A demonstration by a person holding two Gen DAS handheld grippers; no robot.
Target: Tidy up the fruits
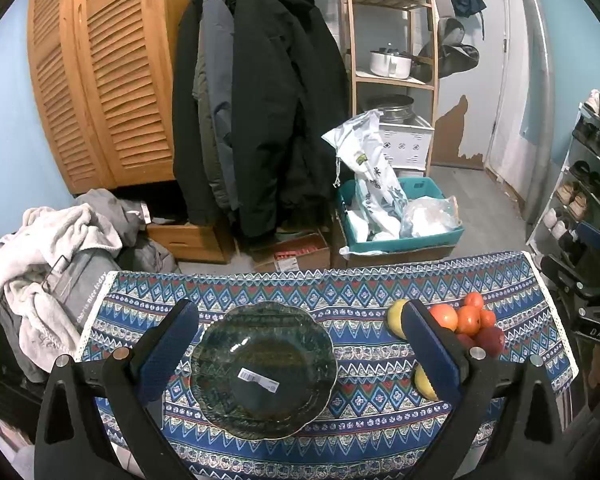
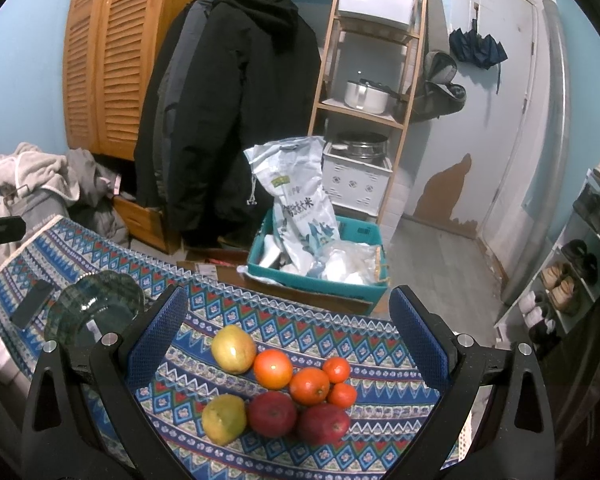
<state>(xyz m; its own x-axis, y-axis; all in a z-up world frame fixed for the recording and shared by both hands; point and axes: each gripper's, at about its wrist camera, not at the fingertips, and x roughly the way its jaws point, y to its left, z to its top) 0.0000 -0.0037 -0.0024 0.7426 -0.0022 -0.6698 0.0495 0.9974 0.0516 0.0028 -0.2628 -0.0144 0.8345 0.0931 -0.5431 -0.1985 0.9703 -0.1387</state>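
Observation:
A dark glass plate (image 1: 300, 322) with a white sticker lies on the patterned tablecloth (image 1: 372, 400), between the fingers of my open, empty left gripper (image 1: 300, 350). The plate also shows at the left in the right wrist view (image 2: 96, 300). A cluster of fruit lies to its right: two yellow-green mangoes (image 2: 233, 348), several oranges (image 2: 309, 386) and two red apples (image 2: 272, 413). My right gripper (image 2: 288, 334) is open and empty, hovering above the fruit. The fruit shows at the right in the left wrist view (image 1: 468, 320).
Beyond the table's far edge stand a teal bin (image 2: 320, 280) with bags, hanging coats (image 1: 256, 100), a wooden shelf (image 1: 392, 80) and a louvred wardrobe (image 1: 100, 80). A laundry pile (image 1: 48, 264) lies at the left, a shoe rack (image 2: 580, 264) at the right.

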